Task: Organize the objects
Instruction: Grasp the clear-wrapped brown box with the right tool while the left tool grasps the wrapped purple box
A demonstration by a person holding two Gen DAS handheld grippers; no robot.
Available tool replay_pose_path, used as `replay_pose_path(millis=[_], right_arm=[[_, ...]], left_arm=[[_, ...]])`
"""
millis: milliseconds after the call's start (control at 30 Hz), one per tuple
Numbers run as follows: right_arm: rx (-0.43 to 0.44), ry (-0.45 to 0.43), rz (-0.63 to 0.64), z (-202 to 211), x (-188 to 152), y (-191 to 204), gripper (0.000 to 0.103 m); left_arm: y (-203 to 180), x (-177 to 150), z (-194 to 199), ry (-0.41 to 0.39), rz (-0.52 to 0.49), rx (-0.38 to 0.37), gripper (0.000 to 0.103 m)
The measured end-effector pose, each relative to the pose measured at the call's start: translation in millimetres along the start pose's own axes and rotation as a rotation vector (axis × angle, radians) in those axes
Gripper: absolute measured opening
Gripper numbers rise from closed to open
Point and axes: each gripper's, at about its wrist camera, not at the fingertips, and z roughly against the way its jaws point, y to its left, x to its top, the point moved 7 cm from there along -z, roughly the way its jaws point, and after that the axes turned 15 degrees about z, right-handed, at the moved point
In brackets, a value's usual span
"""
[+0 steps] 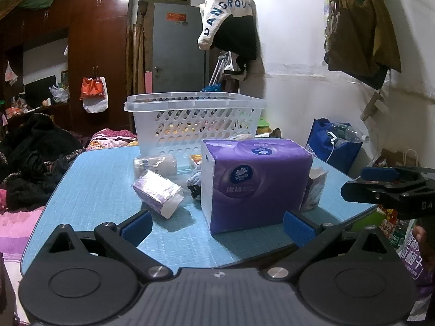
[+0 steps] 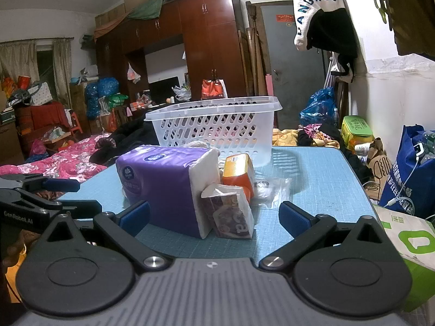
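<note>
Two grippers, left [image 1: 217, 224] and right [image 2: 214, 218], fingers apart, empty; purple tissue pack [image 1: 255, 182] on blue table [image 1: 89, 179]; basket [image 1: 195, 119] behind.

We're in a lived-in bedroom: tall dark-red wooden wardrobe [image 2: 209, 40], bed with pink floral bedding [image 2: 68, 160]. Curtained window [image 2: 35, 62], clothes hanging on the white wall [image 1: 361, 27], bags everywhere.

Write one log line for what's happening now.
left claw: open, empty | right claw: open, empty | tissue pack: on table | basket: behind it
</note>
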Motion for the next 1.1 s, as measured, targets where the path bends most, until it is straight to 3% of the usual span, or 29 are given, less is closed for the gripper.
replay_pose_path(millis=[100,167,300,400,467,533,667,833,1100], right_arm=[[-0.004,-0.034,0.012,1.7,1.8,-0.1,0.103],[-0.027,-0.079,0.023,3.3,4.7,-3.3,0.103],[-0.182,-0.174,0.062,6.1,4.7,-18.8,0.103],[-0.135,-0.134,0.022,-0.9,-3.2,-33.9,0.103],[-0.082,-0.109,-0.039,-7.5,-11.1,-39.5,0.103],[-0.044,-0.074,-0.040,-16.7,-19.0,-39.9,0.103],[-0.040,-0.023,0.016,-33.0,-32.2,-32.5,0.102],[0.004,-0.004,0.007,-44.3,-42.5,-32.3,0.067],[0.047,-0.063,0.061,-51.5,-43.4,-25.5,0.066]], left_arm=[[2.0,2.0,1.3,-0.017,0.009,0.005,0.103],[5.6,7.8,6.4,-0.076,0.015,0.014,0.103],[20.4,24.3,9.5,-0.174,0.019,0.041,0.103],[45.4,36.4,-3.6,-0.219,0.044,0.092,0.103],[65.1,37.8,-23.5,-0.182,0.050,0.158,0.103],[79.3,34.2,-41.1,-0.126,0.071,0.167,0.103],[94.0,25.4,-62.5,-0.059,0.150,0.064,0.100],[90.2,28.8,-70.9,-0.095,0.128,0.025,0.099],[91.2,22.1,-92.4,-0.038,0.104,0.026,0.092]])
